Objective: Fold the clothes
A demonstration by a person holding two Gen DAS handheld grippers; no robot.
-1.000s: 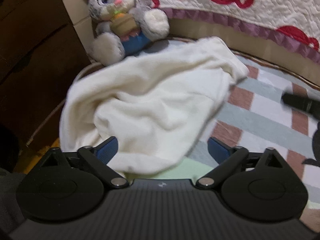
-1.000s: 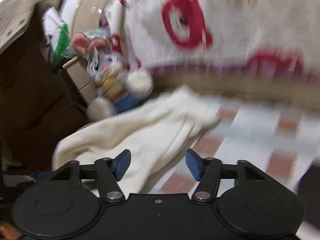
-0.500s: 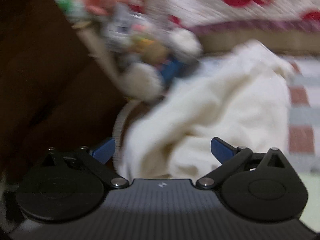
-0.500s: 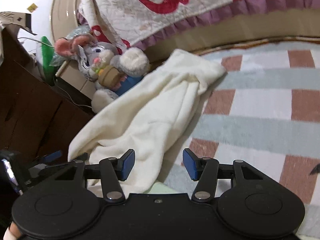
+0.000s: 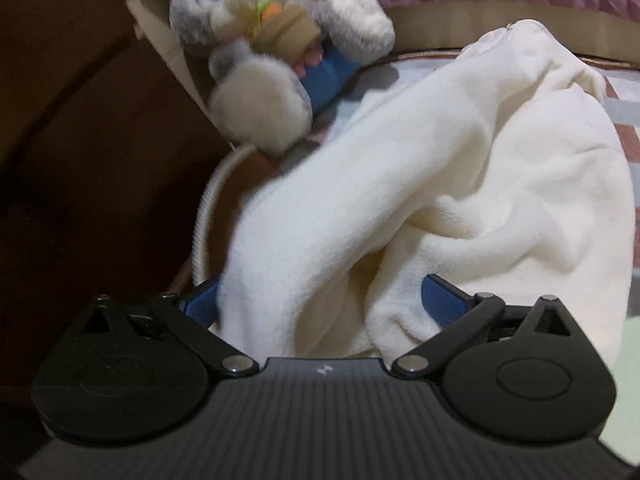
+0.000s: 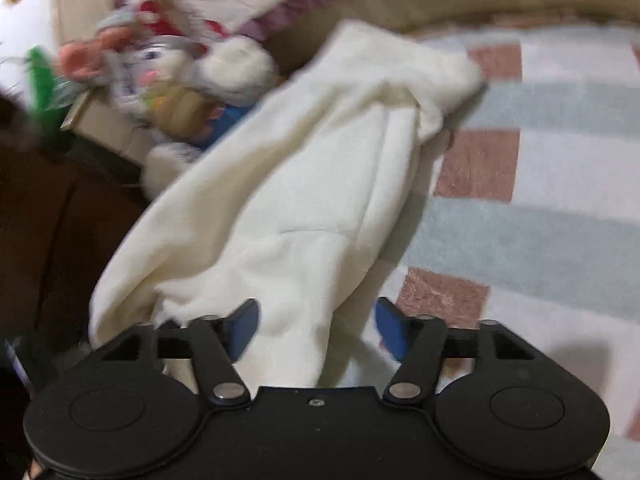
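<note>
Now the cream garment (image 5: 460,184) lies bunched on the checked blanket (image 6: 560,220), near a plush rabbit (image 5: 264,28). Left gripper (image 5: 320,300) stands released, cloth between its jaws; right gripper (image 6: 316,326) is opening around cloth.

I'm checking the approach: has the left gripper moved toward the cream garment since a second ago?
Yes. The left gripper has come closer: the cream garment now bunches between its open jaws, and the plush rabbit looms larger.
</note>
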